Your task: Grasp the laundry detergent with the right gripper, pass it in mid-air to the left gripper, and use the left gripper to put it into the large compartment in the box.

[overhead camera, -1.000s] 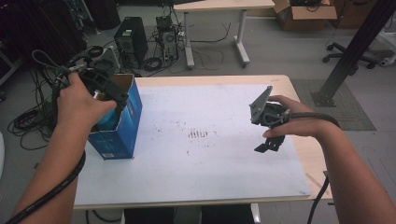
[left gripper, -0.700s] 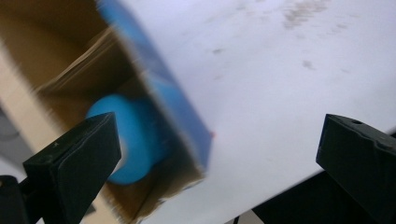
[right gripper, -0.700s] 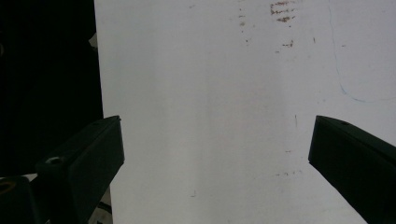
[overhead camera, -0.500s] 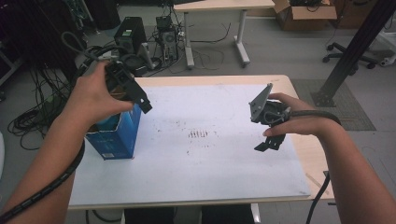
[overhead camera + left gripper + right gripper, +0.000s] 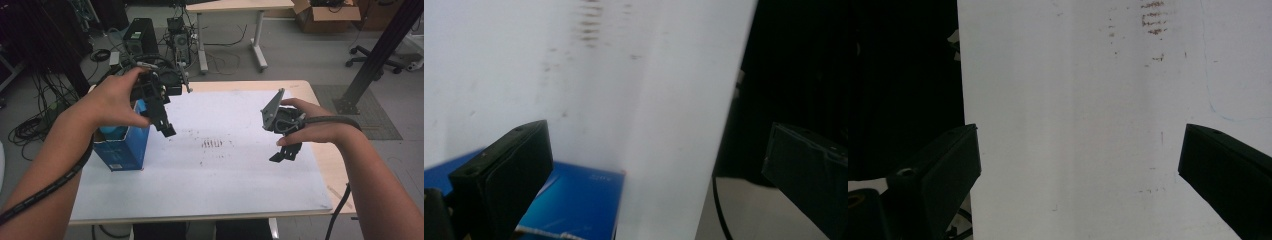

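The blue box (image 5: 121, 147) stands upright at the left edge of the table, just below and beside my left gripper (image 5: 165, 126), and it is the thing nearest the work. In the left gripper view my jaws stand wide apart with nothing between them, and a blue corner of the box (image 5: 584, 200) shows below the near jaw. I hold that gripper clear above the box's open top, tips angled down toward the middle of the table. Something pale blue sits inside the box, but I cannot tell what it is.

My right gripper (image 5: 285, 152) hovers well apart over the right half of the sheet, jaws spread wide and empty too, pointing down at bare surface.

By my reading, nothing has been picked up and nothing lies out on the table, so the work at the box looks either just begun or just finished; I cannot say which.

The table (image 5: 320, 107) is light wood, covered by a white sheet (image 5: 210, 175) with a small patch of brownish marks (image 5: 212, 144) near its middle. Beyond it, grey floor, computer towers (image 5: 135, 37) with tangled cables, another desk (image 5: 235, 6), a cardboard box (image 5: 327, 9) and an office chair (image 5: 372, 52).
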Demonstrator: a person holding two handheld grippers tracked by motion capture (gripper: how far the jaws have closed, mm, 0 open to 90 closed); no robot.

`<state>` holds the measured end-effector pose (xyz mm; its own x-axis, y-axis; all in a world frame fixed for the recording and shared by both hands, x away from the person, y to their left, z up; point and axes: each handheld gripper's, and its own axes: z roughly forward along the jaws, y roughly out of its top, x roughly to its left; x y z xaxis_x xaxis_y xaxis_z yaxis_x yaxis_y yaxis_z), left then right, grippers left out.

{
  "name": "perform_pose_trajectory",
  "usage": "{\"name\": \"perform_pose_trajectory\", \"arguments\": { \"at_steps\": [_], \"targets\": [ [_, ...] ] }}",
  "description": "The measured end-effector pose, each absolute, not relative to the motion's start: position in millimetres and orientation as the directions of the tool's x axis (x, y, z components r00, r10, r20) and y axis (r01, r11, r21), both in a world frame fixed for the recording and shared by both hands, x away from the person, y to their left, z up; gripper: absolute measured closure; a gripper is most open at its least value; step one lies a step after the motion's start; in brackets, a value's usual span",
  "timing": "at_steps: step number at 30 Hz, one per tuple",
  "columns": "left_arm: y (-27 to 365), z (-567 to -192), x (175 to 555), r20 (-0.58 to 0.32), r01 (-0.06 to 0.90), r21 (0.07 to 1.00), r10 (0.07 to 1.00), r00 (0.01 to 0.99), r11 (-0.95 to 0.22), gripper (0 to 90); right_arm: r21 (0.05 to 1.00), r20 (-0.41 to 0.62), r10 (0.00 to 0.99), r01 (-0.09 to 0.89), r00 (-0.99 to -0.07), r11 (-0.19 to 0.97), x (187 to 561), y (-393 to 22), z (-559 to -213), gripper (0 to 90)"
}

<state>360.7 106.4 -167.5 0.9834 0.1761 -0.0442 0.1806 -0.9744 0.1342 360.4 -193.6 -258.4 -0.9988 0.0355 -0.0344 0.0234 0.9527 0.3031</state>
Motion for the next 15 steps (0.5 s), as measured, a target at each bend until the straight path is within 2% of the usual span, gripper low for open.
{"name": "perform_pose_trajectory", "arguments": {
  "at_steps": [11, 15],
  "targets": [
    [94, -199, 359, -0.087, 0.085, 0.005, 0.084, 0.993, -0.996, 0.2, 0.246, -0.028, 0.006, -0.001, -1.000, 0.969, 365, -172, -262, 3.5],
    [92, -202, 355, -0.087, 0.060, -0.003, 0.060, 0.994, -0.998, 0.2, 0.227, -0.015, -0.003, -0.006, -1.000, 0.974, 365, -167, -265, 3.9]
  ]
}}
